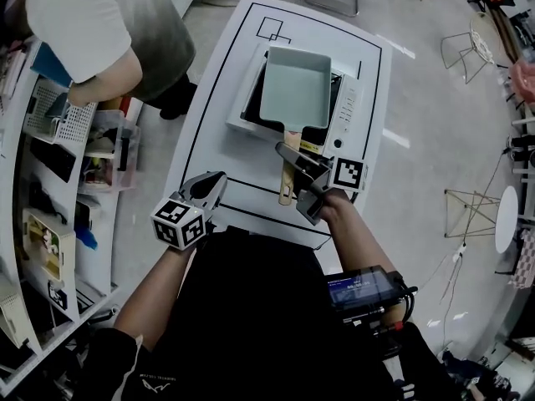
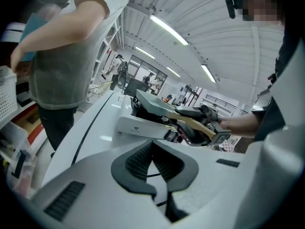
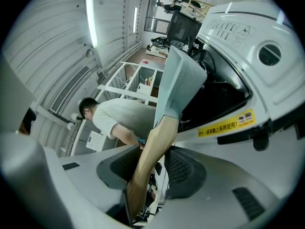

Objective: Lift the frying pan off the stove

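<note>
A pale green rectangular frying pan [image 1: 294, 86] sits on the white-and-black tabletop stove [image 1: 345, 115], its wooden handle [image 1: 287, 184] pointing toward me. My right gripper [image 1: 294, 171] is shut on that handle just behind the pan. In the right gripper view the handle [image 3: 153, 149] runs between both ribbed pads [image 3: 183, 171], and the pan [image 3: 178, 85] rises beyond. My left gripper [image 1: 213, 189] hovers shut over the table's near left, holding nothing. From the left gripper [image 2: 152, 143] view the pan [image 2: 152, 101], stove [image 2: 143, 127] and right gripper [image 2: 206, 118] lie ahead.
The white table [image 1: 219, 115] carries black outline markings. A person in a white shirt [image 1: 100, 32] bends over shelves [image 1: 50, 182] crowded with baskets and small items at the left. Wire stools [image 1: 468, 48] stand on the floor at the right.
</note>
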A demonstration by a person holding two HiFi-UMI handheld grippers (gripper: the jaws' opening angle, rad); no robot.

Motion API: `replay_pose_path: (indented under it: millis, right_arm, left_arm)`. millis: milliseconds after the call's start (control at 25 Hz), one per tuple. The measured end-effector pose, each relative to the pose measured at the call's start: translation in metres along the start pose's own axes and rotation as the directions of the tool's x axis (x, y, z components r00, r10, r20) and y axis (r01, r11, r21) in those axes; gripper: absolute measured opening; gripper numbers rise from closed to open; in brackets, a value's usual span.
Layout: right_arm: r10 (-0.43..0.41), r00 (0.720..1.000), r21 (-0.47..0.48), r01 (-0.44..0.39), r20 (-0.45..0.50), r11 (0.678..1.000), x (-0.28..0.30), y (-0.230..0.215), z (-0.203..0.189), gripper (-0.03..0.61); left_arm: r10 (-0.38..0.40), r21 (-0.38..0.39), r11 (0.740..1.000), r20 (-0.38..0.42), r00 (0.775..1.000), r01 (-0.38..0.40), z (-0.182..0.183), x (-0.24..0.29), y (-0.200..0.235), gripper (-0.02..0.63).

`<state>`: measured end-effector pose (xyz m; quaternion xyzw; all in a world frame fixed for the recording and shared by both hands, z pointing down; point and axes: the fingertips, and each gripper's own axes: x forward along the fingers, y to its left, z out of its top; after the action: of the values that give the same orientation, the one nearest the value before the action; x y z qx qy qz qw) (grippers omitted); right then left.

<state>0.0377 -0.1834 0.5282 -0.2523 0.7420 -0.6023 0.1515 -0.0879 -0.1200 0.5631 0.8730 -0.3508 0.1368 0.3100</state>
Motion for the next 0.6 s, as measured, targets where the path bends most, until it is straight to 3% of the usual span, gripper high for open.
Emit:
replay_pose_path:
  millis: [240,440,600]
  right_arm:
    - [-0.014,1.000,-0.004,0.014,0.017,1.000,-0.001,0.000,0.004,0.170]
    - [-0.061,0.997,0.047,0.059,0.041,0.997,-0.005,-0.013,0.005,0.166]
    - [-0.049,0.998,0.002,0.049,0.030,0.999,-0.002,-0.008,0.005,0.161]
  left_arm:
    - [-0.012,0.006,1.000,-0.005,1.000,0.012,0.003,0.002,-0.002,0.009]
    - [-0.016,0.006,1.000,-0.006,1.000,0.016,0.002,0.005,0.001,0.009]
    - [-0.027,0.014,1.000,-0.008,1.000,0.028,0.004,0.006,-0.001,0.009]
